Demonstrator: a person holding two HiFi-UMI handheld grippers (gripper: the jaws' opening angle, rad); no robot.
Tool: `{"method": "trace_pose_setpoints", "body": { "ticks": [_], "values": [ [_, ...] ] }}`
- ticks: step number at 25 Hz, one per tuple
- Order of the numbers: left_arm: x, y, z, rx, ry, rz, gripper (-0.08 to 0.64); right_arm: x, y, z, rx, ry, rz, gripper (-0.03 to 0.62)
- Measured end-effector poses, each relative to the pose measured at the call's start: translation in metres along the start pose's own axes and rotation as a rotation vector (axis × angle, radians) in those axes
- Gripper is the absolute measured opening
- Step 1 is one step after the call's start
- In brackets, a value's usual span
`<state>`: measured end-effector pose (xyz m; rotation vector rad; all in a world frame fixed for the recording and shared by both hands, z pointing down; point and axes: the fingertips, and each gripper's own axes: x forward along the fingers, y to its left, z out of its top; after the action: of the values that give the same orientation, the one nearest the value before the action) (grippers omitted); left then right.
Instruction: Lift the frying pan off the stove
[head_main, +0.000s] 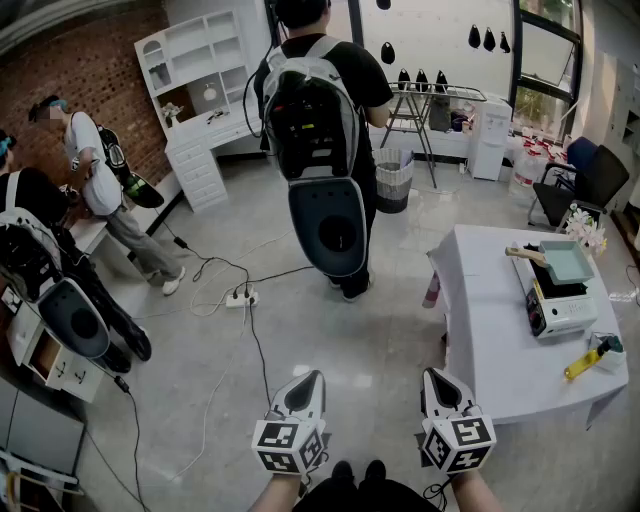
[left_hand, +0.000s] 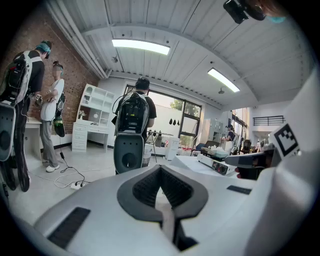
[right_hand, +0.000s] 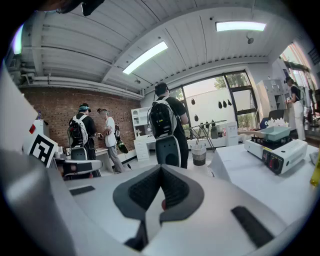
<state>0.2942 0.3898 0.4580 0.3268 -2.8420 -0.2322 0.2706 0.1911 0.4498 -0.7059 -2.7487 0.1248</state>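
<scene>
Now the frying pan (head_main: 565, 262) is sitting far right, handle leftward; right gripper (head_main: 433, 376) nearer than left gripper (head_main: 312, 379), jaws together on both.

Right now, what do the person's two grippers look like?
The left gripper and right gripper are alike: white, tapering shells with dark grey ribbed fingers. Each carries a white cube with black square markers at its rear.

Bare floor (head_main: 400, 330) separates the right gripper (head_main: 436, 380) from the white table (head_main: 490, 340); a person (head_main: 372, 85) stands ahead.
</scene>
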Motion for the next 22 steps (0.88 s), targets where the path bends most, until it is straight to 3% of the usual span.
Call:
{"method": "trace_pose_setpoints", "body": {
  "ticks": [12, 16, 22],
  "values": [
    [0.011, -0.010, -0.009, -0.013, 0.027, -0.008, 0.015, 0.003, -0.011, -0.006, 0.017, 0.009, 0.000, 0.002],
    [0.015, -0.013, -0.007, -0.018, 0.015, -0.002, 0.019, 0.008, -0.013, -0.007, 0.020, 0.022, 0.027, 0.078],
    [0.024, -0.017, -0.008, -0.043, 0.001, 0.002, 0.081, 0.014, -0.023, -0.009, 0.057, 0.043, 0.075, 0.150]
  ]
}}
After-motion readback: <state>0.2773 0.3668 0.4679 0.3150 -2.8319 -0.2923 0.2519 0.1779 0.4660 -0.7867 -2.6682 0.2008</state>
